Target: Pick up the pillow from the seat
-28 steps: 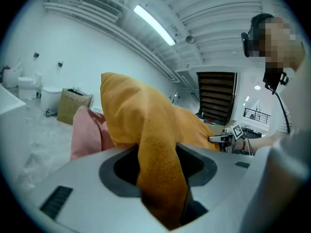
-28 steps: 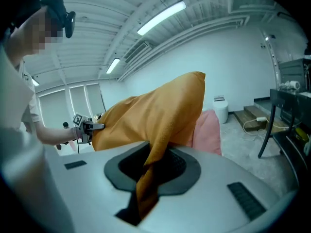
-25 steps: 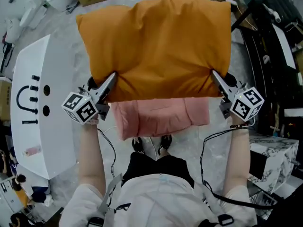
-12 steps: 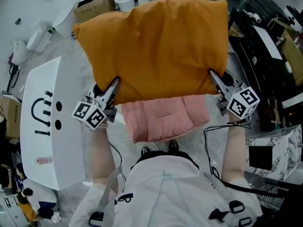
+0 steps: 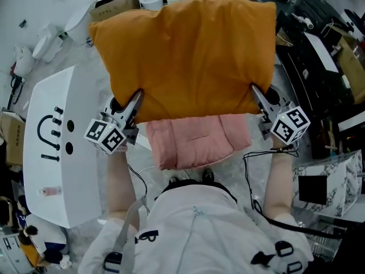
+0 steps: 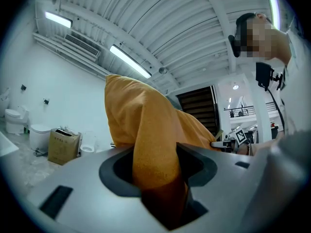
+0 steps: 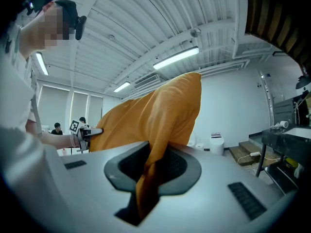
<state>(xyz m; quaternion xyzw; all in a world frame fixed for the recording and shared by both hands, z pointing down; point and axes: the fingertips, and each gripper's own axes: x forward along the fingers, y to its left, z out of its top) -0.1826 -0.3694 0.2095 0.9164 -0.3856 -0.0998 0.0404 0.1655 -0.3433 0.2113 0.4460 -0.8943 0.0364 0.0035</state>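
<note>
A big orange pillow (image 5: 188, 56) hangs in the air above a pink padded seat (image 5: 197, 140) in the head view. My left gripper (image 5: 136, 100) is shut on the pillow's near left corner, my right gripper (image 5: 256, 93) on its near right corner. In the left gripper view a thick fold of orange pillow (image 6: 150, 144) fills the space between the jaws. The right gripper view shows a thinner fold of the pillow (image 7: 158, 144) pinched between the ribbed pads, with the left gripper (image 7: 90, 131) small beyond it.
A white cabinet with a drawn face (image 5: 54, 147) stands at the left. Dark racks and equipment (image 5: 325, 56) crowd the right side. A cardboard box (image 5: 114, 4) and white tubs sit on the floor behind the pillow. A marbled box (image 5: 328, 181) is at the lower right.
The pillow has stayed held by both grippers above the seat. The view shifted between one second and half a second ago, showing more floor at the back; since then almost nothing moved.
</note>
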